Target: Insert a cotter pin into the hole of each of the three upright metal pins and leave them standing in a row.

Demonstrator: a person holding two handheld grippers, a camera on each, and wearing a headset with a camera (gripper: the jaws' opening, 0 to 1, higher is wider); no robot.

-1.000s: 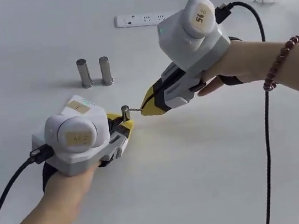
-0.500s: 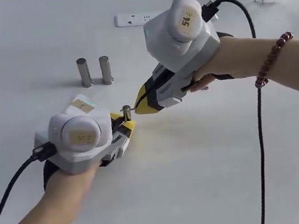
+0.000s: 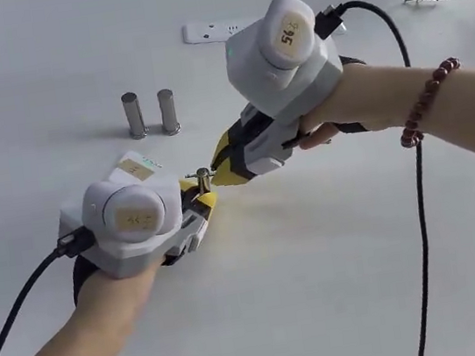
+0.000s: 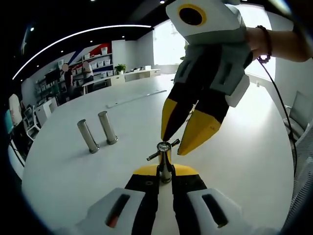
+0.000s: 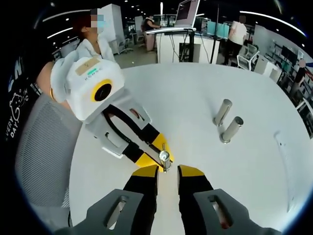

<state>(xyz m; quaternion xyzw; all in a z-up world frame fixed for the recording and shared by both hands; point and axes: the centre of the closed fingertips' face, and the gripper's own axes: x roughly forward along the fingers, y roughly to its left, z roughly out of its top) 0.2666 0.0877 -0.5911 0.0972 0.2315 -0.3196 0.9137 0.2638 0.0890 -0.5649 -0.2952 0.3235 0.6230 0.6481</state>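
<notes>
Left claw (image 4: 165,172) pinching upright pin (image 4: 164,152) (cotter pin (image 4: 152,156) through it), right claw (image 4: 173,146) spread beside its top

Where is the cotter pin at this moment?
In the left gripper view, the cotter pin crosses the top of the metal pin clamped in the left gripper, beneath the right gripper.

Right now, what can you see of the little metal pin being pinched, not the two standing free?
The metal pin is a short, silvery, steel-looking cylinder held upright over the white table. The left hand-held gripper is shut on its lower part. A thin cotter pin passes through its top, sticking out both sides. The right hand-held gripper hangs open around one end.
</notes>
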